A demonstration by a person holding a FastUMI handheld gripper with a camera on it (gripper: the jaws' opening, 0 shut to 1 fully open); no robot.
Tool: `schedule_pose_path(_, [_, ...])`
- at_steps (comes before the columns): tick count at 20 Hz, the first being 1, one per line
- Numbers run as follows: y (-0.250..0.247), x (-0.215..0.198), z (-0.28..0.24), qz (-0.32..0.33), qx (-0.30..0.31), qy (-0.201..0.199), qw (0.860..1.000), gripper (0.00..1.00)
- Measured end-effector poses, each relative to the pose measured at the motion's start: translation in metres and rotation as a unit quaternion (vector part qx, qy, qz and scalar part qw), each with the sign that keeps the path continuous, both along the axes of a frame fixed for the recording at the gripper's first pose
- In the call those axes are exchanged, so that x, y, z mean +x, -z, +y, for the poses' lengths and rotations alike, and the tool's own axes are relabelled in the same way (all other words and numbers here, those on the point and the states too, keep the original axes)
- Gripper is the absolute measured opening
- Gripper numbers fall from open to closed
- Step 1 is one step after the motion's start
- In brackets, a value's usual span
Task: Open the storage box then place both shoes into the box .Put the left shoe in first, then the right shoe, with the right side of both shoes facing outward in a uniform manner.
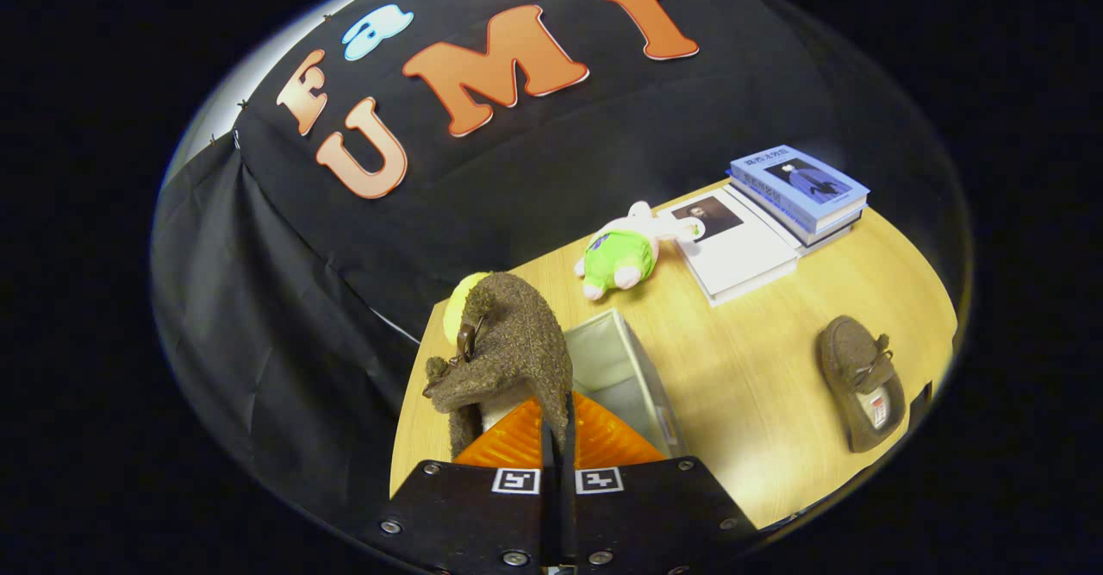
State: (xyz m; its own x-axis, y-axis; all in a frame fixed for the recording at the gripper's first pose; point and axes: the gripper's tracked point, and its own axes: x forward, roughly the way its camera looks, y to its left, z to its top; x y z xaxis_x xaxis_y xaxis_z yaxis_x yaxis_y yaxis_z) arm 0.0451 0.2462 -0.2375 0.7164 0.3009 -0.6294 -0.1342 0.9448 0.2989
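Brown fuzzy fabric sits right at my tool (556, 437): its two fingers are pressed together on the collar of a brown shoe (508, 346), which hangs lifted just ahead of them. I judge this to be the left shoe, though I cannot confirm which foot it fits from this angle. Directly beyond and a little to the right of the fingers, the storage box (625, 377) stands open, its pale fabric walls showing and nothing visible inside. So, as I read it, the box is opened, the first shoe is in hand and not yet placed, and the second shoe (862, 383) lies on its sole on the worktop (758, 359), well apart to the right of the tool; both placements remain. Further beyond the box lies a plush toy (625, 252) in a green outfit, and past it to the right a stack of books (775, 213). Something yellow-green peeks out behind the held shoe; I cannot tell what it is. Light wood-grain worktop, black cloth wall behind.
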Motion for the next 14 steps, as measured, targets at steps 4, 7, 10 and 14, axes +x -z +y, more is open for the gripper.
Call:
schedule_pose_path(4, [0.032,-0.007,0.023,0.024,-0.022,-0.006,0.999,0.01])
schedule_pose_path(7, [0.047,-0.012,0.035,0.032,-0.037,-0.014,0.999,0.01])
schedule_pose_path(10, [0.063,-0.008,0.039,0.035,-0.053,-0.020,0.998,0.03])
schedule_pose_path(14, [0.064,-0.013,0.047,0.042,-0.045,-0.034,0.998,0.13])
